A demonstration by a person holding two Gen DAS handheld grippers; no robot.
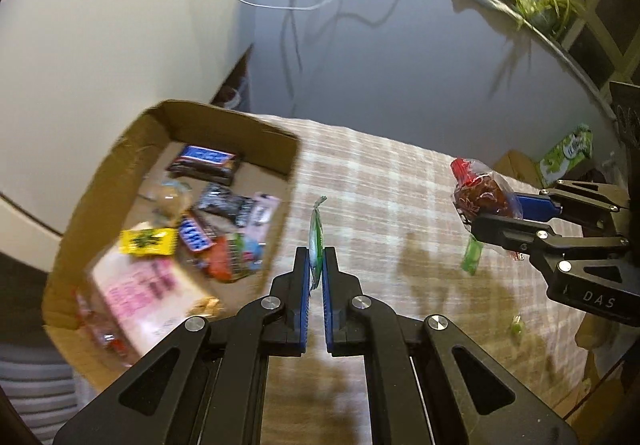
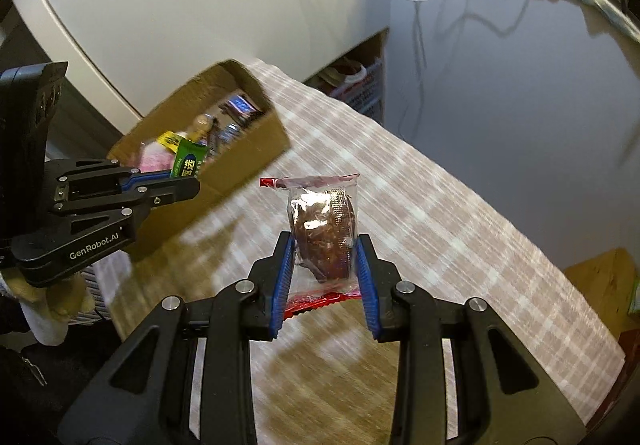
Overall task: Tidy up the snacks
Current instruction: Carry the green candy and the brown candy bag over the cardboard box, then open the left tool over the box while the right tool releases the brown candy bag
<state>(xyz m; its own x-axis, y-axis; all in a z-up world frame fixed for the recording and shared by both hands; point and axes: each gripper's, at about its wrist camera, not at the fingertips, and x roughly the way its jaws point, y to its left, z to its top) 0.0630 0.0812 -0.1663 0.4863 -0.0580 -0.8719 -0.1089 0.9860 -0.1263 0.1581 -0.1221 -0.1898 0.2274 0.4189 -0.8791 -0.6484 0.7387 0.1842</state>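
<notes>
The left gripper (image 1: 316, 269) is closed to a narrow slit on a thin green sachet (image 1: 316, 241), held edge-on above the checked cloth (image 1: 380, 181), just beside the cardboard box (image 1: 240, 125). The right gripper (image 2: 324, 257) is clamped, moderately wide, on a clear-wrapped brown snack (image 2: 326, 233) with red ends, held over the cloth well apart from the box. A slip is judged possible: only the sachet's lower edge is pinched, and the crinkly wrapper may slide between the pads. A drop short of the box wall is also a risk. Inside the box, blue-labelled bars (image 1: 206, 155), a yellow packet (image 1: 148, 241) and a pink pack (image 1: 140, 285) are seen, loosely piled. Two green pieces (image 1: 471, 255) are left on the cloth.
</notes>
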